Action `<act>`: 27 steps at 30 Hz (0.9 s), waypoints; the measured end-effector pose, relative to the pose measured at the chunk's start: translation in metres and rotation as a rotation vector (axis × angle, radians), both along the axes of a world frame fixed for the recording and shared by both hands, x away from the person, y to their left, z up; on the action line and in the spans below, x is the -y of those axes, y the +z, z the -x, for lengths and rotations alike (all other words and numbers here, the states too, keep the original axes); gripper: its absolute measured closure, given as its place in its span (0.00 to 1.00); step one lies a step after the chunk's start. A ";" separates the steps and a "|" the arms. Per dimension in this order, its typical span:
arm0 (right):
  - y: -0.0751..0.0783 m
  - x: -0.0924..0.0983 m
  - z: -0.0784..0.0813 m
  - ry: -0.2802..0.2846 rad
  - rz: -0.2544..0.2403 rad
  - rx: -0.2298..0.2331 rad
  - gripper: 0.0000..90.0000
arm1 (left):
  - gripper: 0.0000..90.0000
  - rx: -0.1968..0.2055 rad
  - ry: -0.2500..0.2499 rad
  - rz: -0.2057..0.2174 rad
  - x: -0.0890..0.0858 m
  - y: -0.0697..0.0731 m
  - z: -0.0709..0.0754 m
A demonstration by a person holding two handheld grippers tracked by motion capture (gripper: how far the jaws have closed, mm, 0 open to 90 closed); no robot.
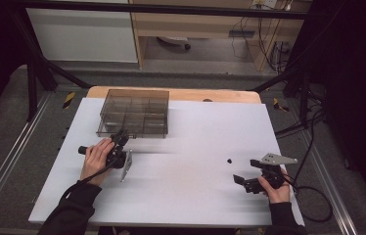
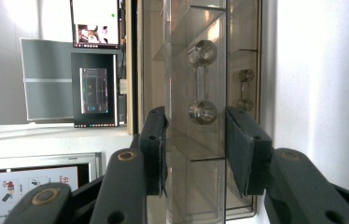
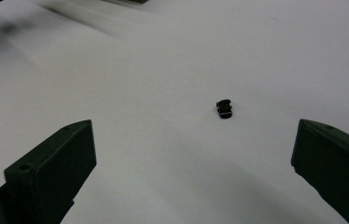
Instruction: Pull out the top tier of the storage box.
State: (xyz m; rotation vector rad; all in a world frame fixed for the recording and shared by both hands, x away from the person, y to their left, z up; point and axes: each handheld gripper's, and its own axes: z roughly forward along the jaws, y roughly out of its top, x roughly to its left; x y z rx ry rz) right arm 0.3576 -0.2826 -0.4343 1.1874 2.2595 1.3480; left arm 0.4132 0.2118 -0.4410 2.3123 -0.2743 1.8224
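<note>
Left gripper (image 2: 196, 154) jaws clamped on clear box (image 1: 134, 112) front; right gripper (image 3: 193, 158) jaws spread wide, facing small black piece (image 3: 224, 109) on counter (image 1: 191, 191).

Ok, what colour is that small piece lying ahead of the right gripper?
Black; the small piece shows best in the right gripper view.

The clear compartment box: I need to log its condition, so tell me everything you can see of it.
The clear compartment box looks like smoky transparent plastic, rectangular, split by inner walls into several compartments. It lies flat at the far left of the white table. The left gripper view shows a clear dumbbell-shaped latch on its front wall. The left hand-held gripper has its jaws astride that front edge; whether the pads press on it is unclear.
</note>
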 end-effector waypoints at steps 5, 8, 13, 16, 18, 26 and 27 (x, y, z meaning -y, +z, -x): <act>0.000 0.000 0.000 0.000 0.001 0.000 0.01 | 0.68 0.002 0.000 0.000 0.000 -0.001 0.000; 0.000 0.000 0.000 -0.001 0.000 -0.002 0.01 | 0.68 0.001 0.002 0.000 0.000 -0.001 0.000; 0.000 0.000 0.000 0.000 0.001 0.001 0.01 | 0.68 -0.001 0.004 0.001 0.000 -0.002 0.000; 0.000 0.000 0.000 0.000 0.001 0.001 0.01 | 0.68 -0.002 0.005 0.000 0.000 -0.002 0.000; 0.000 0.000 0.000 0.000 0.000 0.000 0.01 | 0.68 -0.002 0.005 0.000 0.000 -0.002 0.000; 0.000 0.000 0.000 0.001 0.001 0.002 0.01 | 0.67 -0.041 0.009 0.010 0.001 0.002 0.000; 0.000 0.000 0.000 0.000 0.001 0.001 0.01 | 0.67 -0.050 0.011 0.013 0.001 0.003 0.000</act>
